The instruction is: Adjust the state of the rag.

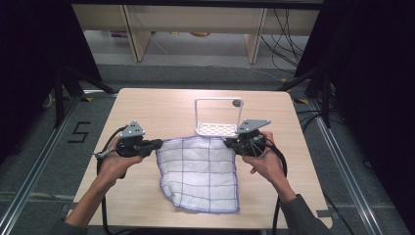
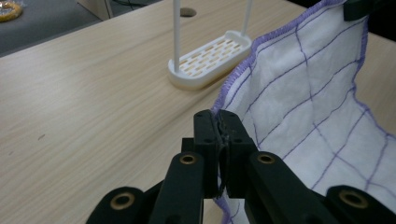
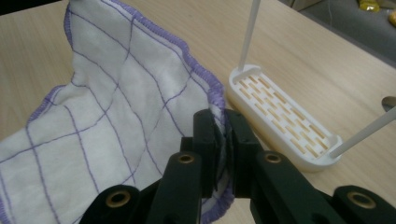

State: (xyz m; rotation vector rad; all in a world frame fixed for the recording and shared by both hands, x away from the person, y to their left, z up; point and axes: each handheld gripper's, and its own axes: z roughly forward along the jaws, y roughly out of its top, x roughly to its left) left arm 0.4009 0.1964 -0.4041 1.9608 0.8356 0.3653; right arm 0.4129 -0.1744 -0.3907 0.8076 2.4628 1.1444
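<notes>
Left gripper [image 1: 157, 143]: fingers [image 2: 205, 135] closed tight on one far corner of the cloth [image 1: 199, 171], its purple hem pinched between them.

Right gripper [image 1: 228, 142]: fingers [image 3: 205, 135] likewise clamped on the other far corner.

Cloth: white with purple grid lines, stretched between both grippers, its near part lying on the table [image 1: 147, 107].

Rack [image 1: 218, 128]: white slotted tray with upright wire frame, just beyond the cloth; tray holds nothing.
</notes>
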